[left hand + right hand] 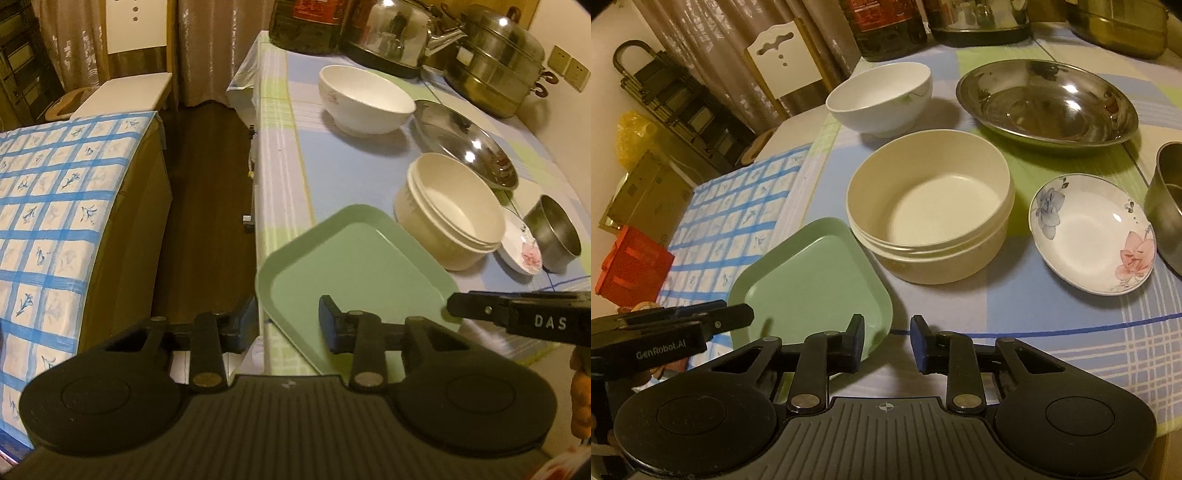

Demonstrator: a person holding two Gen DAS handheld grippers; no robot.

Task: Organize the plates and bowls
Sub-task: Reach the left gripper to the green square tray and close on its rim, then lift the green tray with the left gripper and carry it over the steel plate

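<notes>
so i've got both claws down at the near corner of the table (1071, 350), going for the green square plate (812, 280), which hangs a bit over the table edge, just in front of the cream bowls (931, 206) (two nested, looks like). my left gripper (286, 325) straddles the plate's left rim, jaws part open, one pad outside the rim and one over the plate floor, not pinching yet as far as i can tell. my right gripper (886, 341) sits at the plate's right corner, jaws also part open, left pad over the rim, right pad over bare cloth. to do this well i think each claw needs the rim seated deep between its pads before squeezing, and both should lift level so the plate doesn't tip. watch the cream bowls, they're touching or nearly touching the plate's far edge. the floral saucer (1093, 236), steel basin (1049, 103) and white bowl (882, 99) sit further back, out of the way.
</notes>
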